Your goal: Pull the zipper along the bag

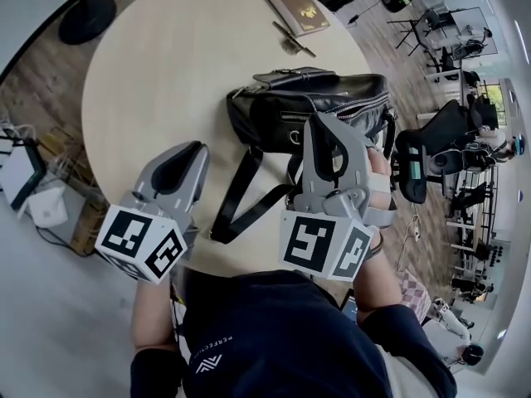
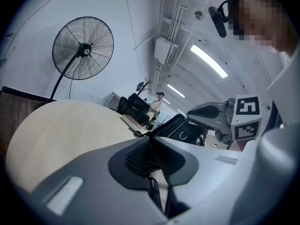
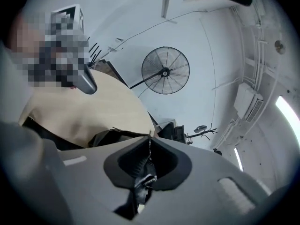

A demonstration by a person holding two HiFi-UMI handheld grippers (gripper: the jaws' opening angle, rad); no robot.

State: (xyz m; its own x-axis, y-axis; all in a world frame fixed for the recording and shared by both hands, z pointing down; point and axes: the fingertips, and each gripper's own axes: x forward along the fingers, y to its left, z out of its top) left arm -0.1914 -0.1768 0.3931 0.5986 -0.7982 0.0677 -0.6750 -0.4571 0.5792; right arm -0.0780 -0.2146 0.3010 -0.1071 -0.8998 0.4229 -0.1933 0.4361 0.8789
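A black leather bag (image 1: 311, 98) lies on the round pale table (image 1: 158, 81), with its long strap (image 1: 236, 193) trailing toward the near edge. My right gripper (image 1: 319, 124) rests over the bag's near side. In the right gripper view this gripper (image 3: 150, 137) is shut, with a small metal zipper pull (image 3: 147, 179) and its black tab pinched between the pads. My left gripper (image 1: 197, 149) sits just left of the bag. In the left gripper view it (image 2: 150, 138) is shut on a thin black strap (image 2: 153, 193) that hangs below the jaws; the bag (image 2: 180, 128) lies just beyond.
A brown notebook (image 1: 296, 7) and a pen (image 1: 294, 39) lie at the table's far edge. A standing fan (image 2: 83, 48) is behind the table, its base (image 1: 87, 19) on the floor. Office chairs (image 1: 431, 160) crowd the right side. White boxes (image 1: 46, 206) sit on the floor at left.
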